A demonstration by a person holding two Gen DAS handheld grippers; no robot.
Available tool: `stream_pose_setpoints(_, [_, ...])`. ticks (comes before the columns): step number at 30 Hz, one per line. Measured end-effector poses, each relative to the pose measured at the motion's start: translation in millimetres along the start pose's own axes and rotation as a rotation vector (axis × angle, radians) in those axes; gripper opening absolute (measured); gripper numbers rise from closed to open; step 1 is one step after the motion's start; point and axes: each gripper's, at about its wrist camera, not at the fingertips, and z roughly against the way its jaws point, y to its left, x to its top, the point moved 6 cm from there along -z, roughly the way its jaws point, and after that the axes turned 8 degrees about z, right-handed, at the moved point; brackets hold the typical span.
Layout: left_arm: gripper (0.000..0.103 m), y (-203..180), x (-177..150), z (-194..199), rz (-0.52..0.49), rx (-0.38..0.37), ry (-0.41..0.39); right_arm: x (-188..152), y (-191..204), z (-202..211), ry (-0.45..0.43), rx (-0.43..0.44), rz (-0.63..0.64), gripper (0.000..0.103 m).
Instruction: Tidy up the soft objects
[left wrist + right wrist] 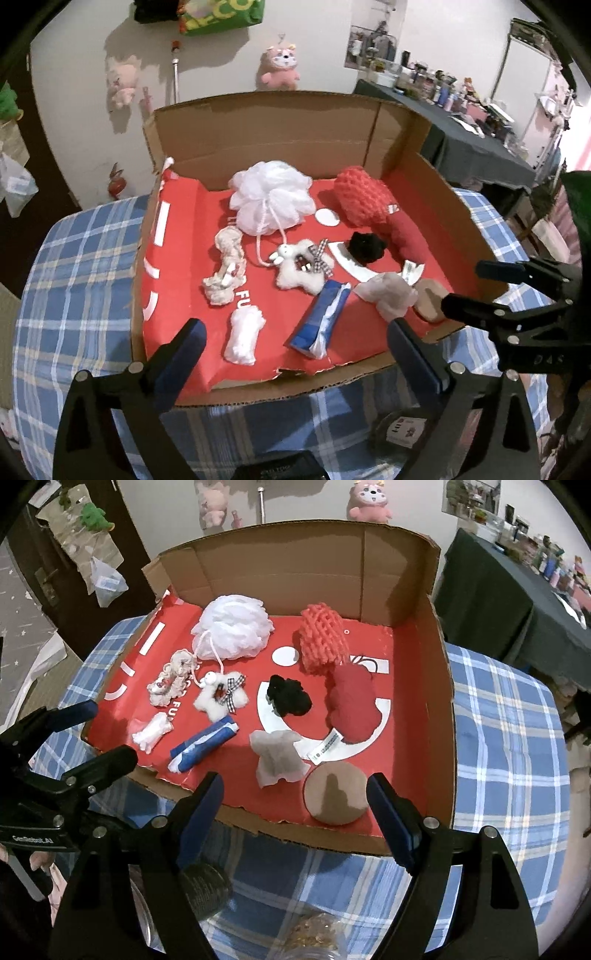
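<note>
Both grippers hang over the near edge of a cardboard box (439,686) w/ a red floor, sitting on a desk w/ a blue plaid cloth (506,738). Left gripper (295,343) is released, jaws spread wide, nothing btwn them; it sits above the box's torn front rim. Right gripper (295,794) is also released and empty, jaws apart, over the front rim near a round tan pad (336,797) in the near right corner.

Soft things all lie inside the box. Back row: white mesh bath puff (234,626) at left, its cord trailing toward the front, and a coral net sponge (323,638) at right, touching a red cloth bundle (352,705) in front of it. Middle: cream crochet piece (171,681), white star-shaped plush (219,696) w/ a checked bow, black fuzzy ball (290,698). Front: small white wad (151,733), blue-and-white rolled pouch (203,747), pale crumpled cloth (277,757) just beside the tan pad.

Pink plush toys (369,502) hang on the wall behind.
</note>
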Motion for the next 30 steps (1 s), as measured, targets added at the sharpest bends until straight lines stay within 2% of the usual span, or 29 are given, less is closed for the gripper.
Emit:
stream_pose_setpoints(6, [0.1,6,-6,-15,0.026,0.045,0.021,-6,1,-11,0.0,-0.002,-0.006,0.079])
stream_pose_setpoints(14, [0.1,11,-10,-31,0.045,0.063,0.048,-11,-3,-26,0.021,-0.009,-0.025,0.079])
stream_pose_setpoints(30, [0.1,13,-15,-38,0.051,0.051,0.078,-20,-10,-31,0.055,-0.026,-0.053,0.079])
